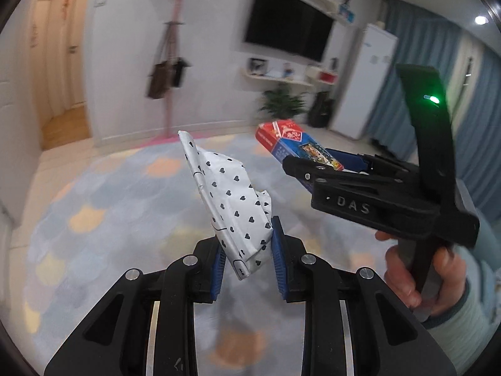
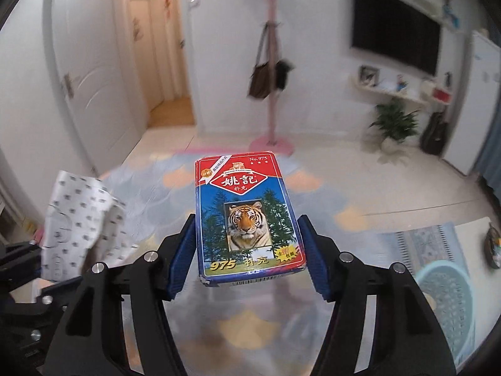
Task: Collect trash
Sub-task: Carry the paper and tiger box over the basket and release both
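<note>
Jaws clamped around wrapper (image 1: 233, 202), card box (image 2: 247, 216)

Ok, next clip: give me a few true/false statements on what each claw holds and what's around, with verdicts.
1. The left claw grips a white wrapper printed with dark hearts. True.
2. The right claw is empty. False: it is shut on a card box with a tiger picture.
3. Both items are held up off the rug. True.
4. The card box is green and yellow. False: it is red and blue.
5. A light blue basket sits on the floor to the lower right in the right wrist view. True.
6. The TV on the wall is showing a picture. False: its screen is dark.
</note>
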Demonstrator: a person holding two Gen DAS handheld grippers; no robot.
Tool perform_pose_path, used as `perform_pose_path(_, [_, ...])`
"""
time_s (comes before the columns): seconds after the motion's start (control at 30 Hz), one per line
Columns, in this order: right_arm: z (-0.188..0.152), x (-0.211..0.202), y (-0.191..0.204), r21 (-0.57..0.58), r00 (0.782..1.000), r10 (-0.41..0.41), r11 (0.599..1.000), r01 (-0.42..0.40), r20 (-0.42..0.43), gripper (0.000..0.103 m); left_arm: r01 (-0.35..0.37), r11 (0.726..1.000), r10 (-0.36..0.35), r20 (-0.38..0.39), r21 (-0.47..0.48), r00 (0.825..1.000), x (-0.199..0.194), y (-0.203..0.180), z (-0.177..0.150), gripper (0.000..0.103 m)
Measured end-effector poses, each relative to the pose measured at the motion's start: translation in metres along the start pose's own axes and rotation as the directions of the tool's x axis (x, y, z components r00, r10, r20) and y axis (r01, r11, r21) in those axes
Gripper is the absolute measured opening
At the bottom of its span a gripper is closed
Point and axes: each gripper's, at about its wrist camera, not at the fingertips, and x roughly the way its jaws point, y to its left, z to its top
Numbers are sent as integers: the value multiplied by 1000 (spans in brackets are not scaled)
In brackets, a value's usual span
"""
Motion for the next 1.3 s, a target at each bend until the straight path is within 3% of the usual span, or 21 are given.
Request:
perform_pose_path(0.17, [-2,-52,-55,70,990,-109,992,103,85,60,86,990,-90,29,115,995,12,-60,27,25])
perform_pose_path(0.27, [-10,-79,-96,158,980,-184,973,171,77,60,142,973,-149,27,182,988,26,-100,39,25])
perform_pose_path(0.4, [-22,-108,-149,279,959,-279,926,256,46,60,227,949,-228,-20,218,973,55,-148,51,26])
perform_pose_path(0.5, [-37,-123,-196,371,940,-340,874,313,7,60,217,941,-195,-108,258,975,87,-186,54,26])
perform_pose_path(0.57, [-48,-124,-222,423,931,-363,839,342,-34,60,278,928,-244,-157,249,957,105,-202,53,26])
perform_pose_path(0.83, [-118,-97,-306,594,909,-325,688,417,-261,60,358,898,-270,-320,256,908,186,-249,31,26])
perform_pose_path(0.9, [-142,-83,-321,639,913,-263,653,407,-313,60,309,905,-202,-343,294,917,207,-255,22,27])
perform_pose_path(0.93, [-149,-78,-324,650,910,-248,640,410,-331,60,298,904,-182,-355,307,917,219,-255,21,27])
perform_pose_path(1.03, [-168,-68,-334,665,901,-226,614,426,-369,60,330,905,-200,-414,270,888,245,-255,9,27])
perform_pose_path(1.13, [-178,-63,-339,668,895,-223,601,439,-387,61,347,900,-219,-417,262,882,253,-256,8,29])
perform_pose_path(1.23, [-181,-63,-344,681,896,-207,589,435,-393,63,367,894,-250,-393,257,885,252,-260,9,42])
perform_pose_path(1.3, [-181,-67,-345,683,899,-209,590,430,-385,63,370,897,-271,-362,241,892,245,-265,10,61])
